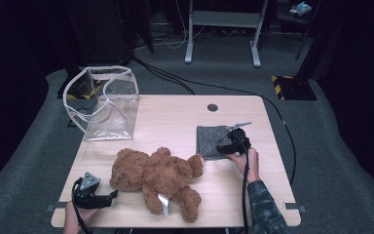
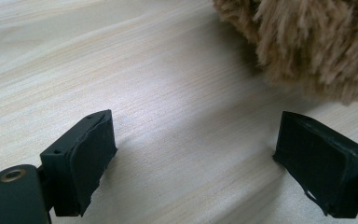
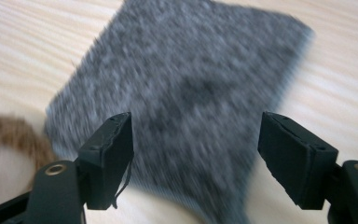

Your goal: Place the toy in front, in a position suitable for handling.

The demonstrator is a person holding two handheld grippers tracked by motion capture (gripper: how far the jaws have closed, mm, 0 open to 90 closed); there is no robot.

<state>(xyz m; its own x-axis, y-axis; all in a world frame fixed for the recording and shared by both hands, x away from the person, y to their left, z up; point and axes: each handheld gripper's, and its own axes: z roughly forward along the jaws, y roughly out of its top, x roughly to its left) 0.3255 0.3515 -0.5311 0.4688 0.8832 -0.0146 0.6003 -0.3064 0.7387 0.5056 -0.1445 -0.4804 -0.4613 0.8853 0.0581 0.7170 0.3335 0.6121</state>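
A brown teddy bear (image 1: 156, 175) lies on the wooden table (image 1: 175, 117) near its front edge, with a white tag (image 1: 164, 204) by its leg. My left gripper (image 1: 113, 195) rests low at the front left, open, jaws pointing at the bear; in the left gripper view the gripper (image 2: 193, 154) holds nothing and the bear's fur (image 2: 307, 42) is just beyond it. A grey felt cloth (image 1: 212, 139) lies flat to the right of the bear. My right gripper (image 1: 221, 148) is over the cloth's near edge, and in the right gripper view the gripper (image 3: 196, 154) stands open above the cloth (image 3: 191, 79), pads apart from it.
A clear plastic bag (image 1: 104, 105) with white trim stands open at the table's back left corner. A round cable hole (image 1: 213, 107) sits near the back edge. A tuft of the bear's fur (image 3: 9, 130) lies left of the cloth. Cables run over the floor behind.
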